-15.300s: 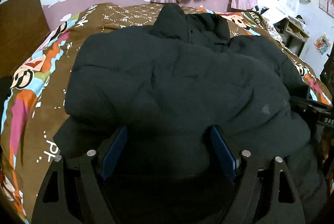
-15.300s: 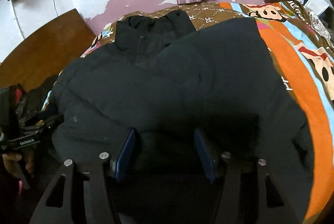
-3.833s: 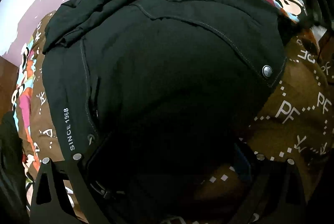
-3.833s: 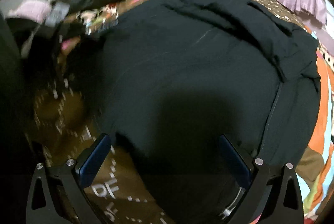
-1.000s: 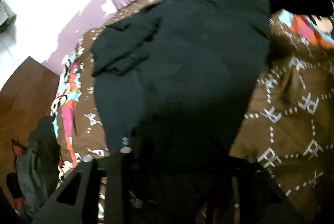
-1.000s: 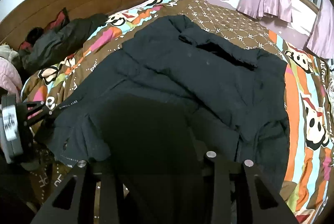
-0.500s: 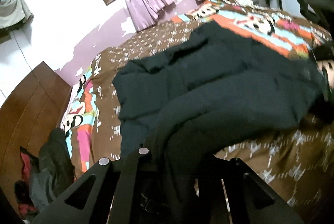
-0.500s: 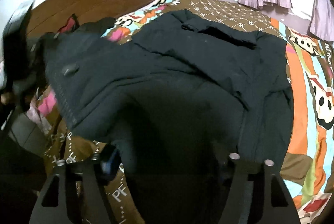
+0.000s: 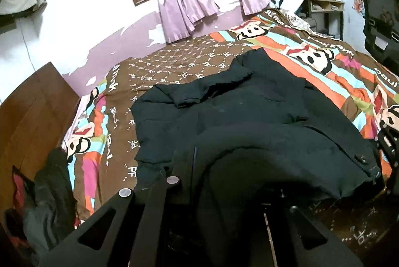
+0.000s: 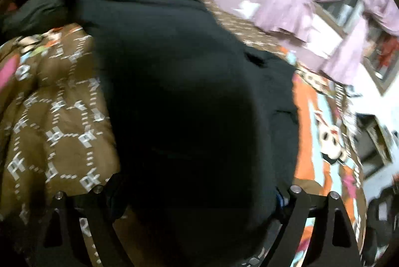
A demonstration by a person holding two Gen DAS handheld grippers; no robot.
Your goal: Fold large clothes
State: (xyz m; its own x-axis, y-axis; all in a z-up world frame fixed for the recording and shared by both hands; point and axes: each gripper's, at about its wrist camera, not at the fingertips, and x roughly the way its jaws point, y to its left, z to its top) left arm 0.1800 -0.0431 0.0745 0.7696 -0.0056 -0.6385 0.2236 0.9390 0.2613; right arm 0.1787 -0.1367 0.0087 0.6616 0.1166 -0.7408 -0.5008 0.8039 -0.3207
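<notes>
A large black padded jacket [image 9: 237, 112] lies spread on the bed, collar towards the far wall. My left gripper [image 9: 224, 174] is shut on its near hem and holds that edge raised. The cloth drapes over the jaws, so only the left finger [image 9: 185, 167] shows. In the blurred right wrist view the jacket [image 10: 187, 92] bulges up between the fingers of my right gripper [image 10: 197, 194]. Those jaws stand wide and are opening. A blue pad [image 10: 280, 199] shows at the cloth's right side, while the left fingertip [image 10: 112, 197] sits at its left side.
The bed carries a brown and striped cartoon bedspread [image 9: 174, 62]. A wooden headboard [image 9: 30, 112] and a heap of dark clothes [image 9: 47, 192] lie to the left. Purple curtains [image 9: 182, 3] hang at the window. A shelf [image 9: 321, 8] and a black chair [image 9: 379, 18] stand at the right.
My left gripper has risen with the hem, so its view now looks over the whole jacket. My right gripper's jaws have spread wide and it has dropped close onto the jacket.
</notes>
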